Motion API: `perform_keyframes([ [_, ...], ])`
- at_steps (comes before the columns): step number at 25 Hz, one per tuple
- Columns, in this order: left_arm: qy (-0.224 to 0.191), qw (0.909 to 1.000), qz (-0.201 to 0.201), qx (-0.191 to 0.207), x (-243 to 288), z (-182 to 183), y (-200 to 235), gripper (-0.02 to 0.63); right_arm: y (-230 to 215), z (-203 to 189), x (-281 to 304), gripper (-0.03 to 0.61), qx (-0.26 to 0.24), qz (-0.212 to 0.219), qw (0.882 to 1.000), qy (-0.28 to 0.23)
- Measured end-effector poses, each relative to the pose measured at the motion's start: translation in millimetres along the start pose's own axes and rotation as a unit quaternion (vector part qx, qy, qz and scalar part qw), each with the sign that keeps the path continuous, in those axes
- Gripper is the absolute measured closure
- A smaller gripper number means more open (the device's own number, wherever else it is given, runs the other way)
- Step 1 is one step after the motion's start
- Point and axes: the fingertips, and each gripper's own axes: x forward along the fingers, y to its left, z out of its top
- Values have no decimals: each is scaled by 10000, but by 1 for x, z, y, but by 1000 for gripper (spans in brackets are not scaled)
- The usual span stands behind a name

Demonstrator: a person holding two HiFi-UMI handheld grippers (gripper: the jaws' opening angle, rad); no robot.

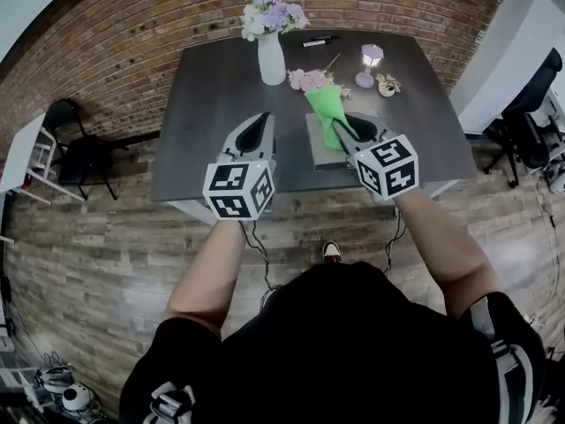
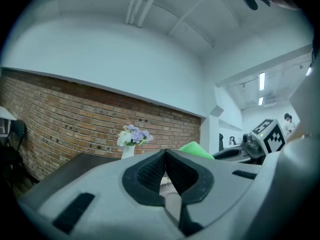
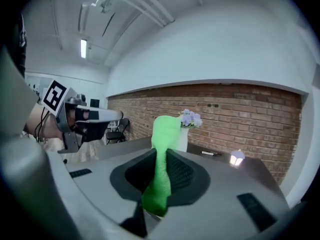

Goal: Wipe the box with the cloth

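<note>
Pinching the green cloth (image 3: 161, 176) between its pads, the right gripper (image 3: 160, 155) holds a narrow fold, and most of the fabric stands free beyond the tips. The left gripper (image 2: 165, 159) is pressed together on nothing and hangs level beside it, over the near table edge.

The flat grey box (image 1: 316, 145) lies on the table under the right gripper. From the head view it is unclear whether the cloth touches the box.

Assessment: wiping is not yet under way. To wipe well, the right gripper should tip down so the loose fabric lies flat on the lid, then draw across in straight overlapping passes. The left gripper could steady the box at its near edge.

The dark grey table (image 1: 212, 104) also carries a white vase of flowers (image 1: 271, 58), a small lantern (image 1: 371, 58) and a marker (image 1: 318, 40), all well beyond the box. A brick wall (image 1: 132, 25) and a plank floor (image 1: 97, 254) surround it.
</note>
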Motion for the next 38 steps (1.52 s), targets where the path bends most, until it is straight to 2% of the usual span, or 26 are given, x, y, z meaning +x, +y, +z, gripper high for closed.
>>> perform_keyframes([
  [6,-12,9988,387,-315,25,-7,33,604,28,-42,50,523,-353,966,9931,566],
  [10,43,9974,643,-318,44,-15,51,604,50,-75,74,522,-647,1620,9799,972],
  [14,67,9958,833,-385,55,-18,71,604,74,-91,94,522,-861,2129,9669,1111],
  [16,103,9954,833,-469,59,-21,80,604,81,-98,104,522,-940,2244,9619,1248],
  [19,146,9966,717,-374,65,-24,102,604,92,-112,113,522,-996,2364,9545,1518],
  [23,318,9972,516,-438,78,-39,136,604,92,-136,122,522,-1044,2181,9518,1888],
  [26,497,9965,362,-563,89,-53,155,604,83,-145,127,522,-1309,2068,9459,2128],
  [29,674,9942,249,-795,98,-64,165,604,74,-151,134,522,-1384,1978,9403,2397],
  [31,715,9947,153,-730,102,-64,165,604,72,-157,138,522,-1457,1996,9355,2527],
  [34,640,9959,199,-601,106,-57,169,604,67,-170,146,522,-1687,2129,9239,2695],
  [38,484,9962,415,-598,97,-48,175,604,55,-184,154,522,-2171,2430,9007,2872],
])
